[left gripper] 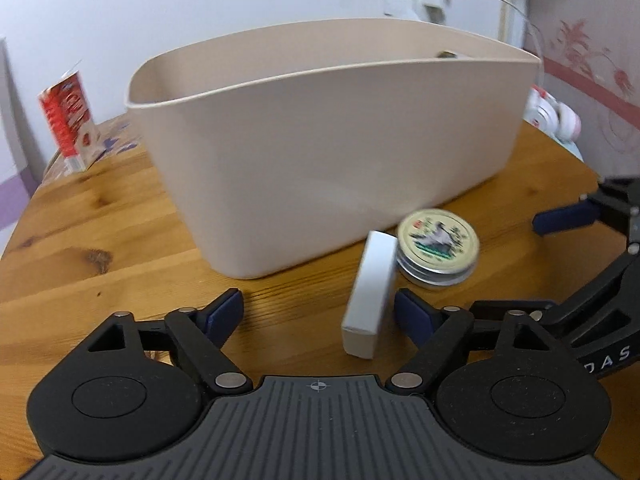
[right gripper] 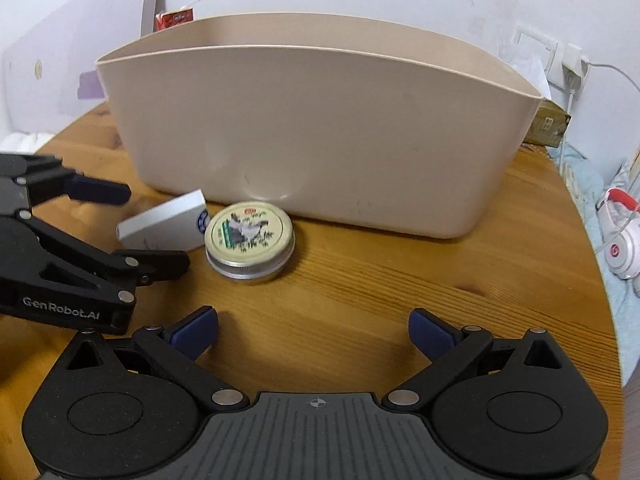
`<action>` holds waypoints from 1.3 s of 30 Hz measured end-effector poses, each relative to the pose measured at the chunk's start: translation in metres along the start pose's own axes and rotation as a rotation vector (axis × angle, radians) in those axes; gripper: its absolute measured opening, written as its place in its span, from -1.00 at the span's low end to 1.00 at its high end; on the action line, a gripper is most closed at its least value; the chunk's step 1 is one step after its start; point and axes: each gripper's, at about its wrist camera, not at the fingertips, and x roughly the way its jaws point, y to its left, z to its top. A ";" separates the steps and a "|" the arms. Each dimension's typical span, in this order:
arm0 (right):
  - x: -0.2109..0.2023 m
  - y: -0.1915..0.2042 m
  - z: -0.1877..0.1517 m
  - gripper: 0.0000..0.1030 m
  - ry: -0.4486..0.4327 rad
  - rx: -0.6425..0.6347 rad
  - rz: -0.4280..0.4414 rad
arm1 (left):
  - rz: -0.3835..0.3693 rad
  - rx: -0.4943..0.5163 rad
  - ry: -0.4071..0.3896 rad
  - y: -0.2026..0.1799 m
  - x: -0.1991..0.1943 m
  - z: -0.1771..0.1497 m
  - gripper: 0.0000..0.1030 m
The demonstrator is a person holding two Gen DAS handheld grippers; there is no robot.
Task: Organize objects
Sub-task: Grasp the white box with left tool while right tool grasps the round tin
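Plain beige plastic oval bin [left gripper: 332, 152], no pattern. Flat white rectangular cardboard box [left gripper: 370, 292], blue round mark on its end. Round metal tin [left gripper: 438, 246]: silver wall, cream lid, green-and-black picture, small red mark. Wooden table [left gripper: 100, 240]: orange-brown, dark knots. Carton [left gripper: 68, 120]: red and white.

left wrist view: looks forward and down from low over the wooden table [left gripper: 100, 240], near the beige bin [left gripper: 328, 152].
right wrist view: same direction, further right.
shared: bin, round tin [right gripper: 250, 240], white box [right gripper: 168, 224].
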 end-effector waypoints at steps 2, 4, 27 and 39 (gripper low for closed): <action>0.005 -0.001 0.001 1.00 -0.023 0.014 0.003 | 0.004 -0.030 -0.003 0.004 0.002 0.001 0.51; 0.007 0.001 0.001 1.00 -0.046 0.014 0.002 | 0.001 -0.047 -0.009 0.007 0.004 0.001 0.45; 0.002 0.028 0.008 0.00 -0.110 -0.005 0.020 | 0.016 -0.020 0.028 0.000 -0.019 -0.001 -0.72; -0.059 0.011 0.011 0.00 -0.197 0.032 0.005 | -0.016 -0.051 -0.070 0.007 -0.088 0.016 -0.72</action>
